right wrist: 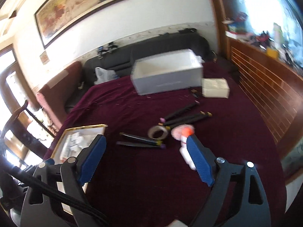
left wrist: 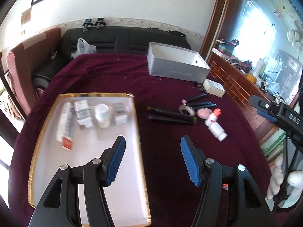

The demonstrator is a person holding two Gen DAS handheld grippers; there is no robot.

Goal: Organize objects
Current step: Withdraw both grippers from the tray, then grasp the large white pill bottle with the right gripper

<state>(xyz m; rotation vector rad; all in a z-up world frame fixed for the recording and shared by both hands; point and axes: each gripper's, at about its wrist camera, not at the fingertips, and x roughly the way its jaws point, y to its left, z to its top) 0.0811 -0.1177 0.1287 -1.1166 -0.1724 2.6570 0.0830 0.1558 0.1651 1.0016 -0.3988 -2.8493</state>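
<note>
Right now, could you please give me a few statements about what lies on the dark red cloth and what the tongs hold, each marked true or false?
1. The gold-rimmed white tray holds several white packages. True.
2. The left tongs grip a black pen. False: they are open and empty.
3. The open white box stands at the cloth's far side. True.
4. The roll of tape lies in the tray. False: it lies on the dark red cloth among the black pens.
5. The right tongs are open. True.

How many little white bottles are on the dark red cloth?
2. The red-capped bottle lies beside the pink puff; the plain bottle lies right next to it. Others may be hidden.
</note>
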